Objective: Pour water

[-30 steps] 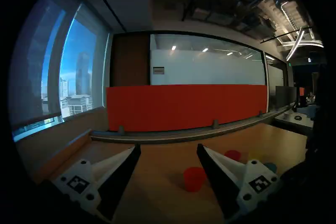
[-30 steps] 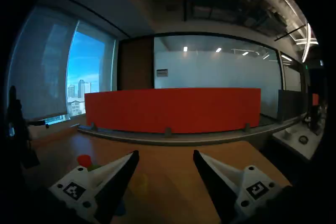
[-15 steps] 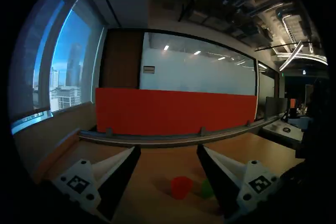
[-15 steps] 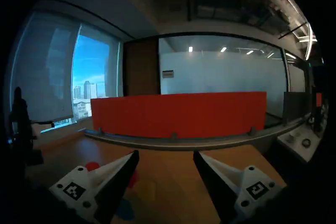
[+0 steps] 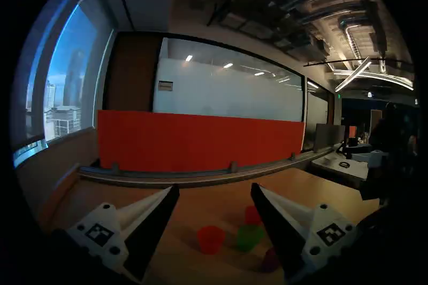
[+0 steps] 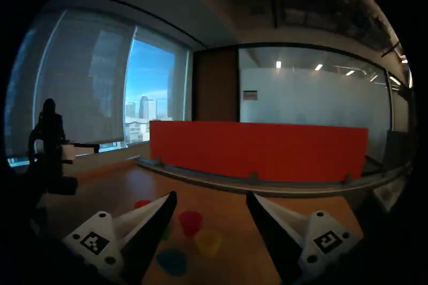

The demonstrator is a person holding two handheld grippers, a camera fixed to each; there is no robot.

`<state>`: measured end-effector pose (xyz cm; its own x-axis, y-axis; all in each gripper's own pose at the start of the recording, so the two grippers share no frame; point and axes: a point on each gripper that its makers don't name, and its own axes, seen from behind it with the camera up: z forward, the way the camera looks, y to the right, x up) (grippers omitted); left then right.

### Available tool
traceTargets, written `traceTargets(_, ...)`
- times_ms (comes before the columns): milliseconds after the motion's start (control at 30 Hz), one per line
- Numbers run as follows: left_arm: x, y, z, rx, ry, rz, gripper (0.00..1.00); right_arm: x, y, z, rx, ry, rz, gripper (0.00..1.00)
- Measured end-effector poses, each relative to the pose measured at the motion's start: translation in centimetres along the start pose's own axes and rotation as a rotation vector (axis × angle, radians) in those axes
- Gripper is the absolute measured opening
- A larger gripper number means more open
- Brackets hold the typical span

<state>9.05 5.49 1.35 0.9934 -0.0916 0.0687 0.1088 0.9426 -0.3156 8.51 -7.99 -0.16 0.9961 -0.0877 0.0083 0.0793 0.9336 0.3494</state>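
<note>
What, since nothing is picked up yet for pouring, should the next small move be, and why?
Probably ease the left gripper forward and down toward the nearer small red plastic cup: it is open and empty, and that cup stands ahead of its gap on the wooden table.

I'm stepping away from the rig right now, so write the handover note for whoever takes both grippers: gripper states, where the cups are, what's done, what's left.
Left gripper: open, holding nothing, over the wooden table.
Right gripper: open, holding nothing.
Cups: a loose cluster stands on the table ahead of both grippers. The right gripper view shows the red cup, yellow cup and blue cup. The left gripper view shows the green cup.
Done: nothing grasped, no pour begun.
Left: pick up a cup and pour into another. Whether any cup holds water cannot be told.
</note>
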Motion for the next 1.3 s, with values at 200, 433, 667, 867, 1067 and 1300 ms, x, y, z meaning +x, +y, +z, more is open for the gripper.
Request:
traceTargets(200,0.1,2.6,0.3,-0.118,-0.009,0.008,0.99,0.9,-2.9,0.3,0.122,0.009,0.006,1.0)
traceTargets(433,-0.2,4.3,1.0,-0.203,-0.021,0.011,0.99,0.8,-4.7,0.5,0.211,-0.003,0.007,1.0)
traceTargets(667,-0.4,4.9,1.8,-0.256,-0.052,0.03,1.0,0.1,-5.0,0.5,0.241,-0.049,0.004,1.0)
traceTargets(867,-0.8,4.6,2.7,-0.273,-0.082,0.057,1.0,-1.0,-5.3,0.5,0.269,-0.106,-0.009,1.0)
traceTargets(1067,-1.6,4.6,3.2,-0.302,-0.117,0.091,0.99,-2.3,-6.0,0.3,0.308,-0.172,-0.045,1.0)
traceTargets(1300,-2.7,4.6,3.6,-0.324,-0.146,0.128,1.0,-3.3,-6.3,0.6,0.33,-0.221,-0.061,1.0)
